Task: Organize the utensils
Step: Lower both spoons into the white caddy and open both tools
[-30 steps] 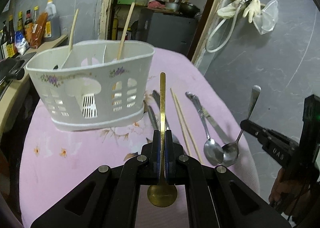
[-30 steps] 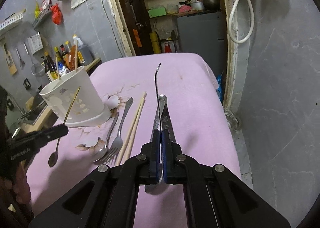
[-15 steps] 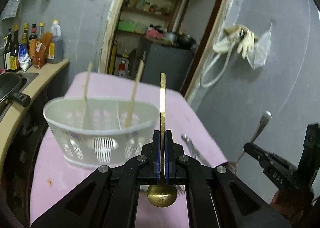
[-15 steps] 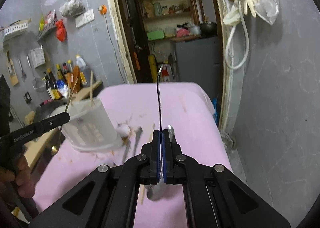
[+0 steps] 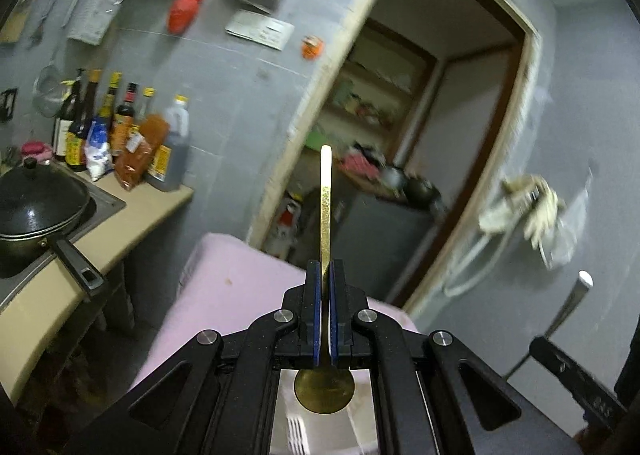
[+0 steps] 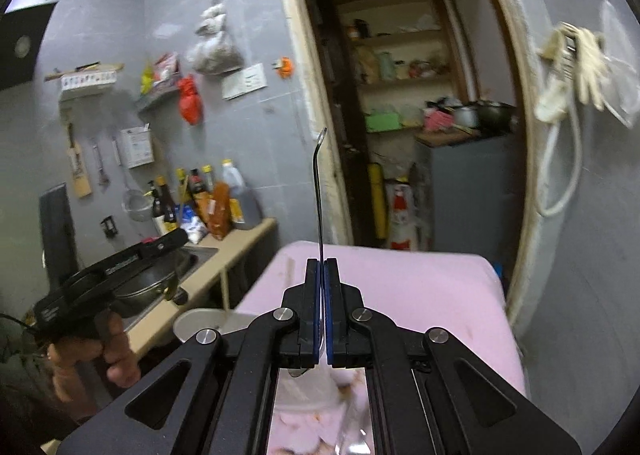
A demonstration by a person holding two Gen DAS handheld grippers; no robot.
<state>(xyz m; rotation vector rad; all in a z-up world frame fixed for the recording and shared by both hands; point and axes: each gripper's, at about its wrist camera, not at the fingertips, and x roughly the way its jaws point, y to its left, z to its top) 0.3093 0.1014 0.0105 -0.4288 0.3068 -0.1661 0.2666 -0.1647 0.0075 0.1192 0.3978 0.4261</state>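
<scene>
Both views have swung upward since a second ago: the white plastic utensil caddy and the loose cutlery that filled the pink-clothed worktop [image 5: 224,287] then have dropped out of sight below, and the grey tiled wall and doorway now fill the frames. At the left edge of the left wrist view, a black lidded wok [image 5: 36,215] sits on a beige counter [image 5: 132,223] with a row of sauce bottles [image 5: 116,135] behind it. The left tongs [image 5: 325,271] are clamped tight on a flat gold-coloured metal spoon [image 5: 326,195], handle pointing away, round bowl behind the pads. Far right in that view the silver spoon's handle tip [image 5: 580,287] rises above the other tool. In the right wrist view, a hand [image 6: 92,355] at the left edge grips the left tool, beside the counter's sink. The right tongs [image 6: 321,271] are fully closed on a thin silver metal spoon [image 6: 318,195], seen edge-on, its bent handle tip pointing away over the far edge of the worktop [image 6: 420,287].
</scene>
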